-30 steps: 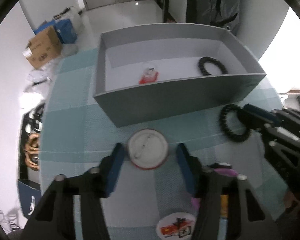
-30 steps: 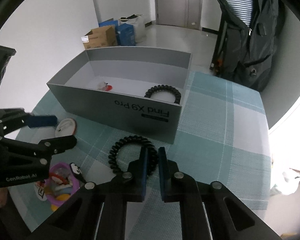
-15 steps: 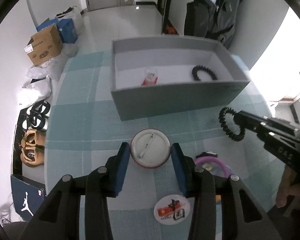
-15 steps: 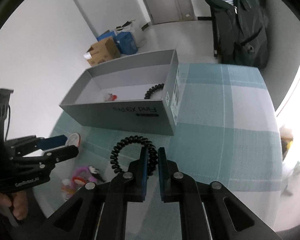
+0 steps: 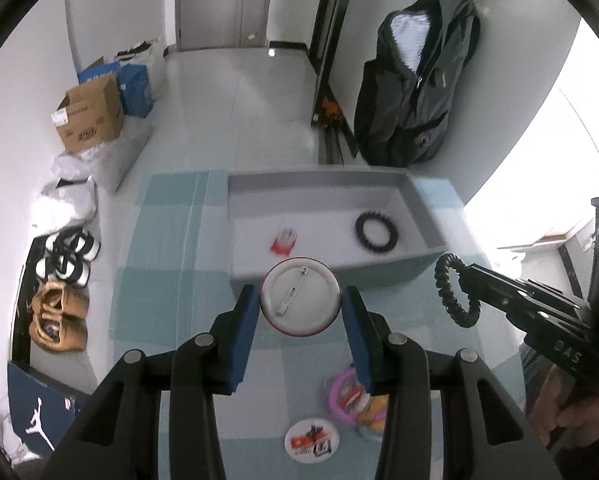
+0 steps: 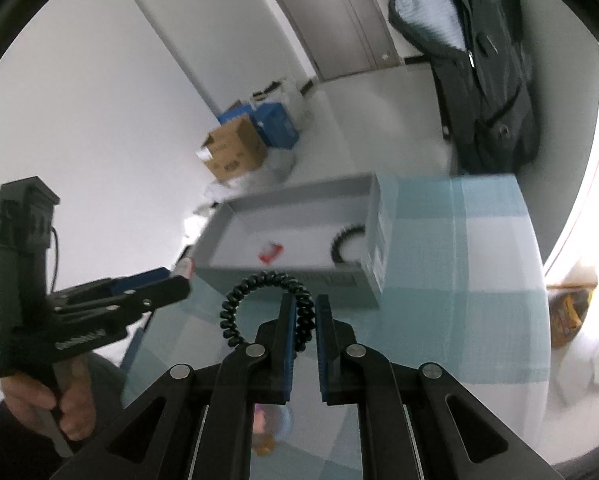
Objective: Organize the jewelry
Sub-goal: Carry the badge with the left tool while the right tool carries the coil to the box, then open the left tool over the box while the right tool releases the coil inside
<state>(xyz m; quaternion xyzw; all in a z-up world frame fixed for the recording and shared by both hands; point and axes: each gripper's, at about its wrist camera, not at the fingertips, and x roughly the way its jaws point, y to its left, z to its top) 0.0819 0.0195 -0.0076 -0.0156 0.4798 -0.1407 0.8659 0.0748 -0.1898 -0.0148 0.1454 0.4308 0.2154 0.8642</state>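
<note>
Left gripper (image 5: 299, 316): fingers closed to the width of 1 round pin badge (image 5: 300, 297), pads on its 2 opposite rim edges; the badge is held back side up, pin clasp showing, lifted above the table in front of the near wall of the gray box (image 5: 431, 236).
Right gripper (image 6: 303, 320): fingers nearly together, pinching 1 side of a black coiled bracelet (image 6: 265, 304); the loop hangs clear of the table, near the box's near right corner.
Box contents: 1 second black bracelet (image 5: 375, 230) toward the right end, 1 small red item (image 5: 283, 240) near the middle.
Badge handling: likely light, stiff and smooth-edged; a rim grip may slip if tilted.
Bracelet handling: likely light, springy and limp; hold across the coil, expect it to swing.
Table: checked teal-and-white cloth (image 5: 167, 280); near its front edge lie 1 printed badge (image 5: 311, 442) and a pink-ringed toy (image 5: 353, 398).
Room: white walls, pale floor, cardboard box (image 5: 89, 120) and shoes (image 5: 65, 256) at left, dark jacket (image 5: 415, 92) hanging beyond the far edge.
</note>
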